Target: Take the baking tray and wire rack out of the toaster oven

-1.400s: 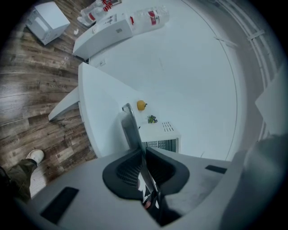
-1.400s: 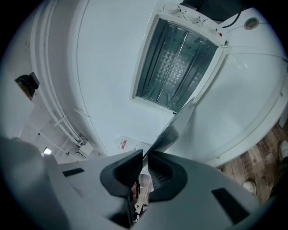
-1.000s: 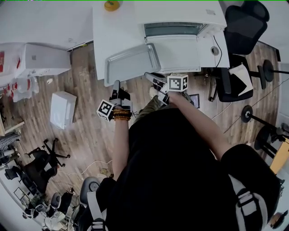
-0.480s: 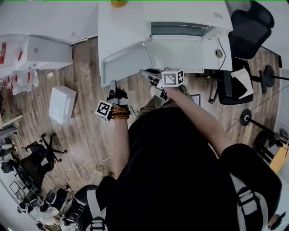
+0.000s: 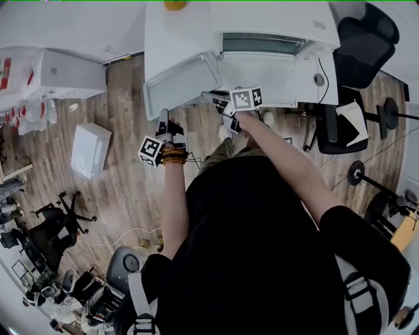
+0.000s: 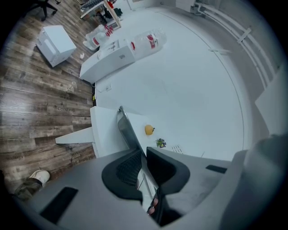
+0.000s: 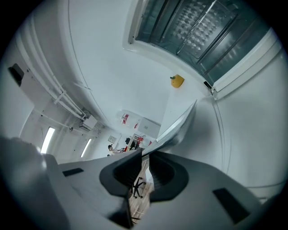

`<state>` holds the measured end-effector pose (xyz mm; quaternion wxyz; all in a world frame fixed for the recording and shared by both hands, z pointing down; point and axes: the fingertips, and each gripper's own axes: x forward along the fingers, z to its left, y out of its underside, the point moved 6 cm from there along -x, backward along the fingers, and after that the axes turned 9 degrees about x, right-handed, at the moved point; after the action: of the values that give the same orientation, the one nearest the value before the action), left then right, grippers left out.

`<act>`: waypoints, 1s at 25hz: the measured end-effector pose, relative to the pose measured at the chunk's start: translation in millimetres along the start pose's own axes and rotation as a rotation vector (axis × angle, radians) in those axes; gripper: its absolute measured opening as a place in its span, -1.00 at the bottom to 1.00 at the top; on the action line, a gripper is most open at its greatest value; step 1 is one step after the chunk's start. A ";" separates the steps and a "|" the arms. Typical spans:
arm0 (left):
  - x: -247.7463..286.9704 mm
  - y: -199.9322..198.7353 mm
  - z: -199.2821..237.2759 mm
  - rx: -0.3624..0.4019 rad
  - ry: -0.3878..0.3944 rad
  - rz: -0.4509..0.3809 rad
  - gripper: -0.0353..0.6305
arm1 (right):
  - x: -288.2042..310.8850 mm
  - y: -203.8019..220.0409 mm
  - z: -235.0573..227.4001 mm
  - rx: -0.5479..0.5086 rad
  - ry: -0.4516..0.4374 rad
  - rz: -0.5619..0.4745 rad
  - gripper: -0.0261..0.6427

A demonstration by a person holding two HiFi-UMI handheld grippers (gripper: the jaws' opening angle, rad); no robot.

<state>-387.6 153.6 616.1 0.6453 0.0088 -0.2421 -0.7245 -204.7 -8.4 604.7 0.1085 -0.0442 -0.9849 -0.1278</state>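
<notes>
Baking tray [image 5: 180, 84] over white surface [image 5: 163, 39]
Left tool [image 5: 163, 118] and right tool [image 5: 209, 98] both clamp its rim; open toaster oven [image 5: 275, 33] at 1 o'clock, wood floor [image 5: 118, 183] below.

The baking tray [image 5: 178, 82], clamped by the left gripper [image 5: 163, 114] and the right gripper [image 5: 209, 98], is carried onward ahead of the fingers — farther over the table [image 5: 160, 36], and sideways from the oven door [image 5: 258, 75] beside the right fingertips.

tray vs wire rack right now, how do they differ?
The baking tray is out of the toaster oven, at the table's front-left corner; the wire rack sits inside the oven. The tray is a solid rimmed sheet; the rack is open bars. Both look like grey metal.
</notes>
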 end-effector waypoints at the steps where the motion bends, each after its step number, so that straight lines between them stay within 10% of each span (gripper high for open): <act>1: 3.9 -1.1 0.7 0.004 0.001 0.005 -0.76 | 1.7 -2.6 -2.2 0.007 0.009 -0.001 -0.75; 19: 40.1 7.6 52.0 -0.231 -0.198 0.085 -0.71 | 34.9 0.0 -63.8 0.429 0.336 -0.007 -0.72; 25: 33.0 15.6 55.0 -0.258 -0.176 0.084 -0.57 | 38.5 2.4 -60.4 0.425 0.356 -0.024 -0.17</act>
<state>-396.5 140.5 680.2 0.6473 -0.1478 -0.2028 -0.7198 -229.7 -19.6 671.0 0.2850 0.0142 -0.9555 0.0746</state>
